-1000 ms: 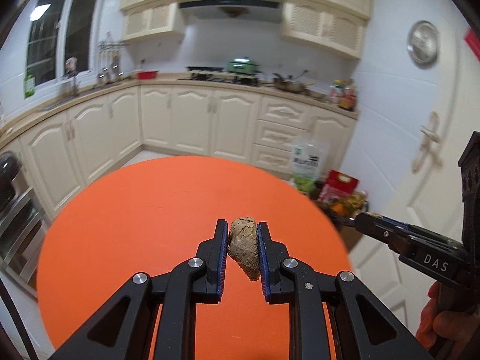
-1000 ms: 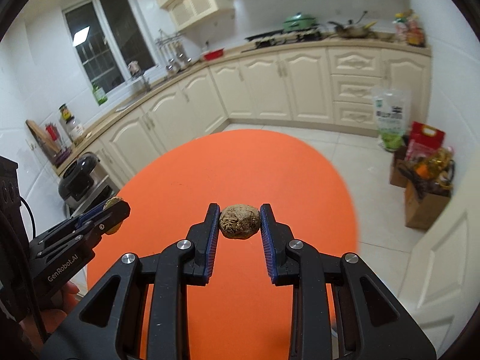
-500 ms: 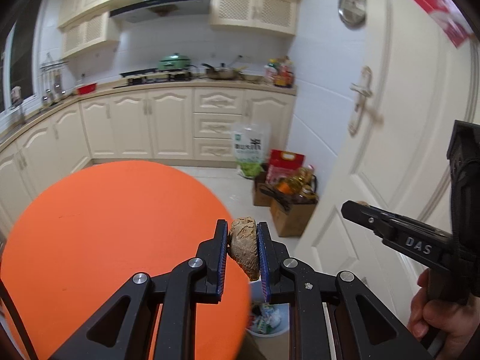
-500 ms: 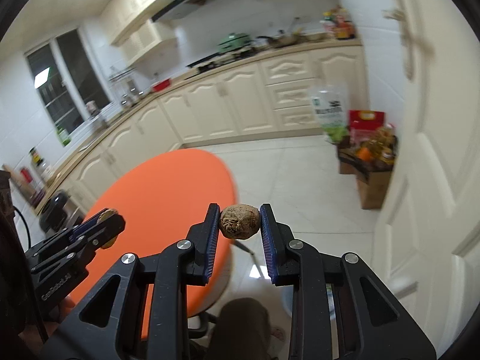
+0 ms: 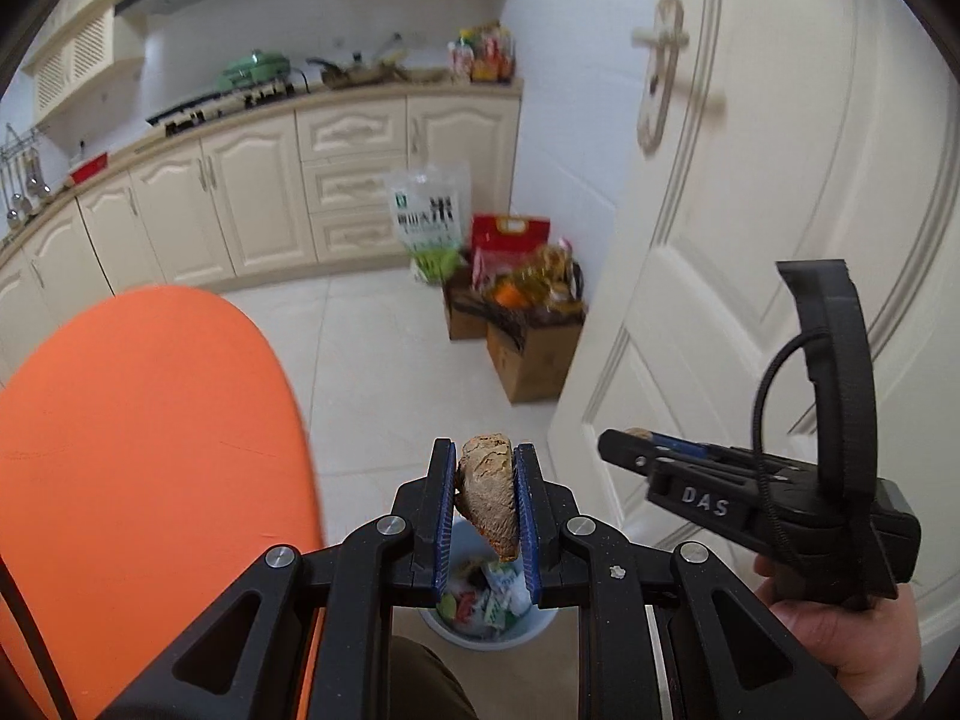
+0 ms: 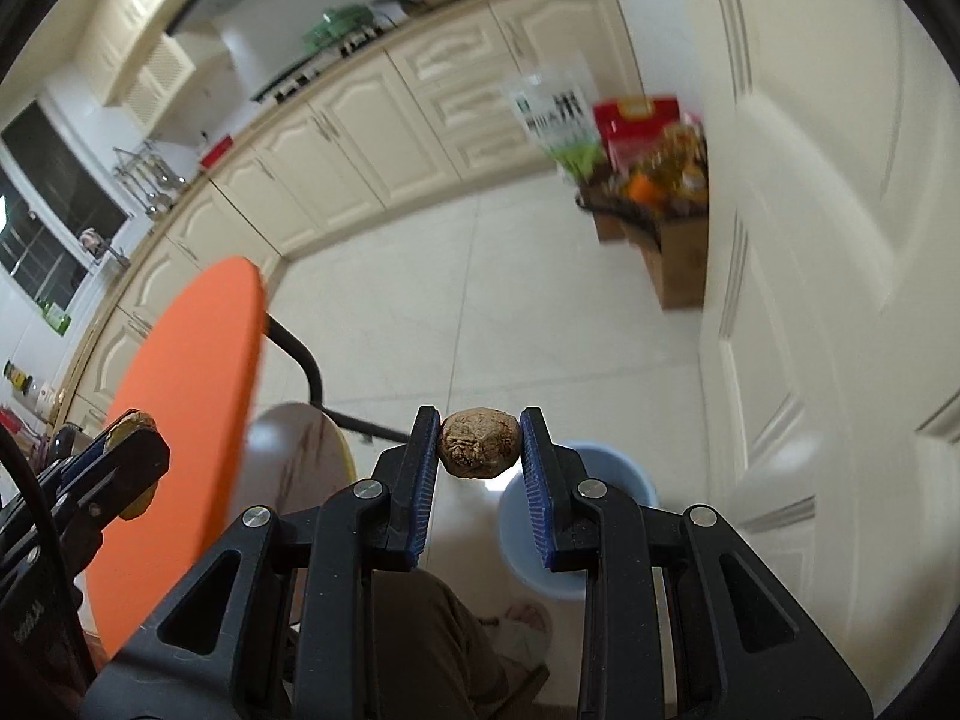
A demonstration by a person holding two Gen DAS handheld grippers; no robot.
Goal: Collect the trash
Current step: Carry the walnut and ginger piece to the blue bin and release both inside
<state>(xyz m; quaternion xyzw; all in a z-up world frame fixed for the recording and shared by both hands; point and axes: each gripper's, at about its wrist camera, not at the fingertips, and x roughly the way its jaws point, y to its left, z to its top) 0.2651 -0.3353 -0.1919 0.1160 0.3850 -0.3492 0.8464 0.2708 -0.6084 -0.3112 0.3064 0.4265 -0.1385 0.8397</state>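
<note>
- Left gripper (image 5: 485, 501): fingers narrow, clamped on a wedge-shaped brown scrap (image 5: 487, 495), rough and crusty, can't identify it beyond that. Held at the pad tips so it hangs clear below, likely for a clean drop.
- In the left wrist view that scrap sits directly in line with the pale blue trash bin (image 5: 487, 606) on the floor; the bin already holds crumpled wrappers. Looks positioned for release, height above the bin unclear.
- Right gripper (image 6: 480, 444): fingers a bit wider, pinching a rounder brown lump (image 6: 479, 443) across its middle, again right at the tips.
- From the right wrist view the bin rim (image 6: 606, 468) lies below and to the right of the lump, so I'd judge the right side needs a short shift toward the door (image 6: 840, 240) before letting go.
- Both grippers are off the orange round table (image 5: 138, 456), over the tiled floor; table surface in view carries nothing.
- Risk: person's knee (image 6: 432, 630) and slippered foot (image 6: 528, 621) are close to the bin, so a bad release lands there.
</note>
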